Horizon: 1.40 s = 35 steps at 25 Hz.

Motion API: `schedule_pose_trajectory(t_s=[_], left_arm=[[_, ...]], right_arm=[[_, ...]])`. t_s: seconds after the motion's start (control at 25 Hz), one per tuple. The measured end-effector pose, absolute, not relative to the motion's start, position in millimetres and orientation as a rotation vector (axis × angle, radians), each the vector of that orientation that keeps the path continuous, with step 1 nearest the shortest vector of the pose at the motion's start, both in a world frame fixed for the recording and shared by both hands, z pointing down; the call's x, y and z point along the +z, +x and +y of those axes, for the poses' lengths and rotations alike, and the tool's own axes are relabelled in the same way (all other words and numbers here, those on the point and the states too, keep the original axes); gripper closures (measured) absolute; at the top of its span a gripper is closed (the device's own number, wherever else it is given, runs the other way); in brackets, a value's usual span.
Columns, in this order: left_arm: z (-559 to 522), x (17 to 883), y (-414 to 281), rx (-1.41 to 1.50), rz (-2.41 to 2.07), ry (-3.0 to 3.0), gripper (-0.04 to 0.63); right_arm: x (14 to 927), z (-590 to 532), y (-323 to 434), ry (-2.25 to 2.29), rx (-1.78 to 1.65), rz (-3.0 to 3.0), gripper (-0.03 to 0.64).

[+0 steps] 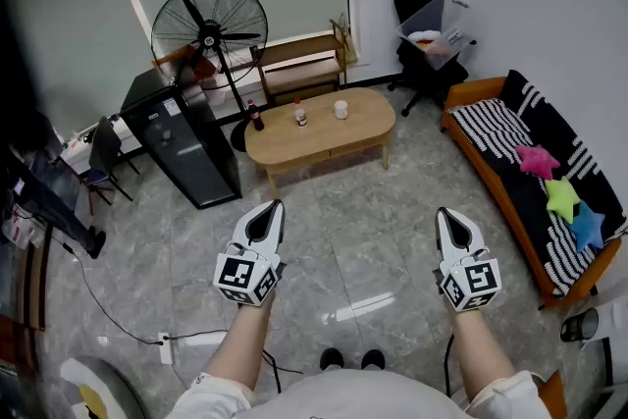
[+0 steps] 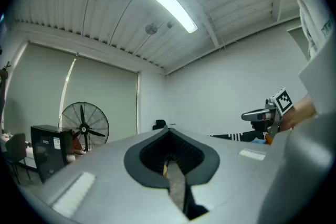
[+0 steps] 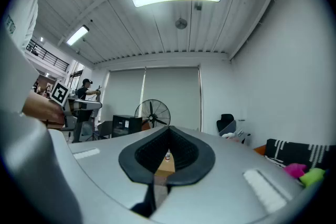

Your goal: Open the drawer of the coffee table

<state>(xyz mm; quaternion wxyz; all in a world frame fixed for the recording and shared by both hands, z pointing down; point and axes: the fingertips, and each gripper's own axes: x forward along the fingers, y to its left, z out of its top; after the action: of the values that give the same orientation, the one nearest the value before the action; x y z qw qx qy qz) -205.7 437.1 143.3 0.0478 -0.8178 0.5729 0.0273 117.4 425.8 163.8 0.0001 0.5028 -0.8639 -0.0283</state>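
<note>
The oval wooden coffee table [image 1: 319, 130] stands ahead of me on the grey tiled floor; its drawer front [image 1: 343, 152] faces me and looks closed. On top are a dark bottle [image 1: 255, 118], a small bottle [image 1: 300, 114] and a white cup [image 1: 340, 109]. My left gripper [image 1: 272, 207] and right gripper [image 1: 444, 214] hover side by side well short of the table, both shut and empty. In the right gripper view a sliver of the coffee table [image 3: 166, 165] shows through the notch of the shut right gripper [image 3: 160, 178]. The left gripper [image 2: 176, 181] points level at the room.
A large standing fan [image 1: 208, 32] and a black cabinet [image 1: 182, 144] stand left of the table. Behind it is a wooden bench [image 1: 299, 64]. An office chair [image 1: 424, 39] with a box sits at the back right. A striped sofa [image 1: 535, 174] lines the right wall. A cable and power strip [image 1: 165, 341] lie at the lower left.
</note>
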Motion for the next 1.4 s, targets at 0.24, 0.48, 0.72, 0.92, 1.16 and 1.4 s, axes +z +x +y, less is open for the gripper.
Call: schedule_pose_trajectory(t_s=[0.24,0.48,0.72,0.92,1.16,1.4], left_arm=[[436,143,-209,0.088,1.752,-2.491,0.595],[435,143,-208,0.092,1.758,-2.491,0.595],[434,144,-207,0.094,1.759,-2.493,0.595],[434,142,-206,0.120,1.716,-2.502,0.595],[430,139,-209,0.178,1.688,-2.498,0.031],[426,141,-201,0.143,1.672,-2.503,0.029]], right_arm=[[163,424,112,1.570,-0.091,-2.720,0.614],[164,422,111,1.556,-0.085,-2.725,0.614],[164,422,111,1.553,-0.087,-2.724,0.614],[160,421,105,1.535,-0.083,-2.782,0.605],[159,418,105,1.542,-0.116,-2.848,0.026],[160,417,103,1.514,-0.102,-2.846,0.026]])
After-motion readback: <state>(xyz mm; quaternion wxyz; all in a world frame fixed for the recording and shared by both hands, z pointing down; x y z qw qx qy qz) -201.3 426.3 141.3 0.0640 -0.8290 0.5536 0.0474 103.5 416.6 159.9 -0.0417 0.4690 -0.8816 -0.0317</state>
